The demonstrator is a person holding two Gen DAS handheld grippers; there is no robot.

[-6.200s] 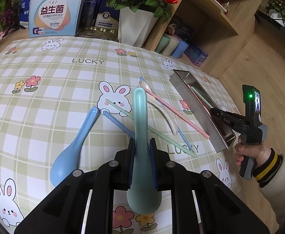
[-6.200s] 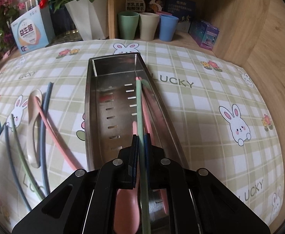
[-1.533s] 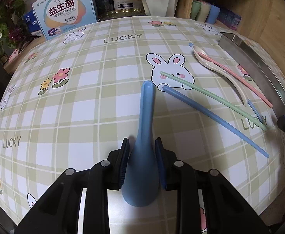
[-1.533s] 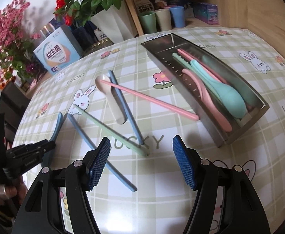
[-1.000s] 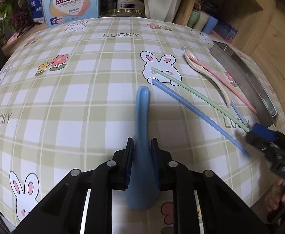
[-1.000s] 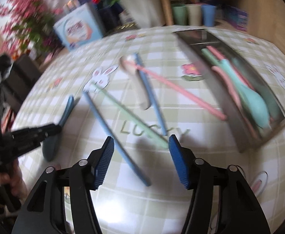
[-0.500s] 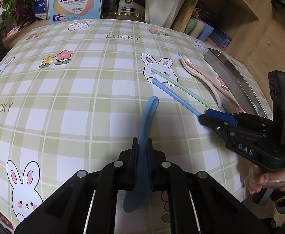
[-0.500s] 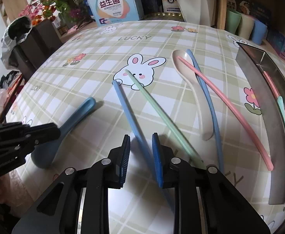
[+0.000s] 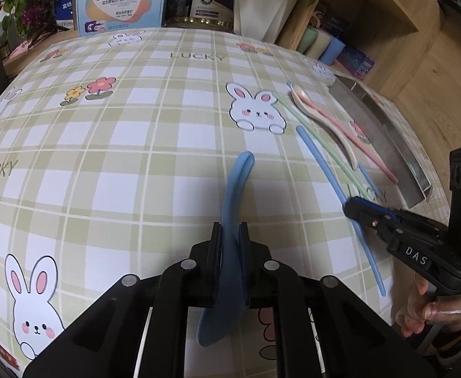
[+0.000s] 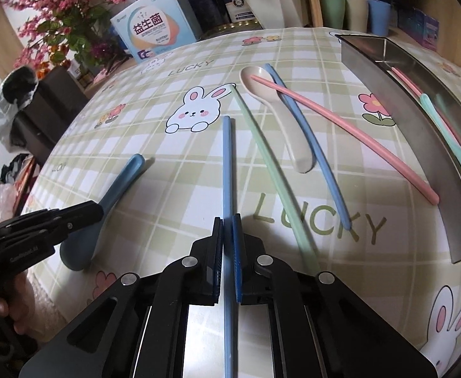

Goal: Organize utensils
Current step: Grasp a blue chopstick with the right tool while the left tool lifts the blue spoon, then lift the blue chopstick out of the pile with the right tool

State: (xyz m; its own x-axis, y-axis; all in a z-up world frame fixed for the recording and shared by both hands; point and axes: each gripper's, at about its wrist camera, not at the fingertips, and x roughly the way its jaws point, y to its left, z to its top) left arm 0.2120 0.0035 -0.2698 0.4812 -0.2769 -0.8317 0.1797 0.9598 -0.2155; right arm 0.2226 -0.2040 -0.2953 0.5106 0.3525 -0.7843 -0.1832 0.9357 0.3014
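Vs a sec and a half before, the right gripper point(image 10: 227, 245) had gone from jaws wide apart above the table to jaws clamped on the blue chopstick point(image 10: 227, 163); the left gripper point(image 9: 229, 245) had turned the blue spoon point(image 9: 230, 217) from lying flat to standing on edge, handle tip lifted.

Left jaws pinched the spoon at its neck and were easing open a bit, spoon between the pads; handle stuck fwd, bowl hung below toward the camera. Right jaws pressed on the chopstick partway along, stick running straight fwd from the pads and back under the gripper, far end near the bunny print.

Count on the checked tablecloth point(image 10: 155, 208), loose: 1 green chopstick point(image 10: 271, 170), 1 second blue chopstick point(image 10: 312, 148), 1 pink chopstick point(image 10: 350, 132), 1 beige spoon point(image 10: 281, 110). In the steel tray point(image 10: 419, 119): 1 teal spoon point(image 10: 460, 154) plus pink pieces, number unclear.
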